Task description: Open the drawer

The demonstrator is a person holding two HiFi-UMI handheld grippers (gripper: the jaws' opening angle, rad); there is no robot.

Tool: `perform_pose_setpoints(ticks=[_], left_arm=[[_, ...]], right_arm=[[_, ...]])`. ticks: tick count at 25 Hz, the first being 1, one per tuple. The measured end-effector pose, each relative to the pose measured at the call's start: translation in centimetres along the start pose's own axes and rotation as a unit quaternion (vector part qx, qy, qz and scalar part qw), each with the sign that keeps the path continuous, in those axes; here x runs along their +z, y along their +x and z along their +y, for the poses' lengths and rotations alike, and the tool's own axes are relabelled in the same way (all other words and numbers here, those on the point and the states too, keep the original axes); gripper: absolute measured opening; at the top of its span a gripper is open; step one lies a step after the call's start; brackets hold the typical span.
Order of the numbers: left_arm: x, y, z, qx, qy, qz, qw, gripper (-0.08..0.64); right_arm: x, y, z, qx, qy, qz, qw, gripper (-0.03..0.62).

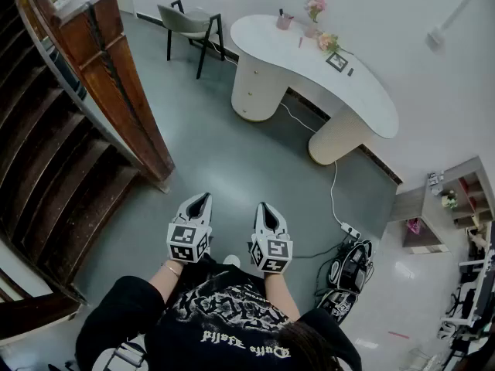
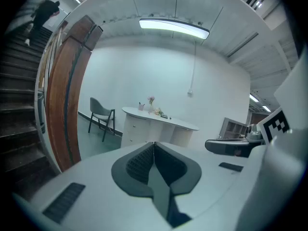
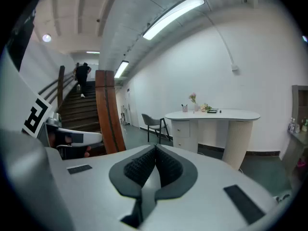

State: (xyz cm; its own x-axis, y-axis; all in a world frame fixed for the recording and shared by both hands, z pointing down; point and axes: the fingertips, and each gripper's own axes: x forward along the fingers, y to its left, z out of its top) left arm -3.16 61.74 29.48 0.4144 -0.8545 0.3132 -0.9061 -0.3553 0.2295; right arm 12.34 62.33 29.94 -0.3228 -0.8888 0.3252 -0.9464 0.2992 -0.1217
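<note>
A white curved desk [image 1: 309, 60] stands across the room, far from both grippers. Its left pedestal [image 1: 254, 91] carries the drawers, seen as small closed fronts in the right gripper view [image 3: 184, 127] and in the left gripper view [image 2: 130, 129]. My left gripper [image 1: 199, 199] and right gripper [image 1: 265, 207] are held side by side close to my body, over the grey floor. Both point toward the desk. The left gripper [image 2: 154, 143] has its jaws pressed together with nothing between them, and so does the right gripper [image 3: 155, 148].
A dark wooden staircase [image 1: 54, 168] with a wide wooden rail end [image 1: 124, 91] fills the left. A grey chair [image 1: 189, 23] stands left of the desk. A white cable [image 1: 334, 192] runs to a power strip [image 1: 349, 230] beside dark gear [image 1: 348, 273] at lower right.
</note>
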Motion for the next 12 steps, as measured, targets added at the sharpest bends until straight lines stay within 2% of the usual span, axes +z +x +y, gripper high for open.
perform_pose_setpoints(ticks=[8,12], left_arm=[[0.0,-0.4,2.6,0.001,0.008,-0.003,1.0,0.025],[0.6,0.2,3.7,-0.008,0.01,-0.007,0.9999,0.025]], right_arm=[[0.0,1.5,1.2,-0.01,-0.004,-0.002,1.0,0.026],[0.4,2.3,1.4,-0.019,0.018,-0.018,1.0,0.026]])
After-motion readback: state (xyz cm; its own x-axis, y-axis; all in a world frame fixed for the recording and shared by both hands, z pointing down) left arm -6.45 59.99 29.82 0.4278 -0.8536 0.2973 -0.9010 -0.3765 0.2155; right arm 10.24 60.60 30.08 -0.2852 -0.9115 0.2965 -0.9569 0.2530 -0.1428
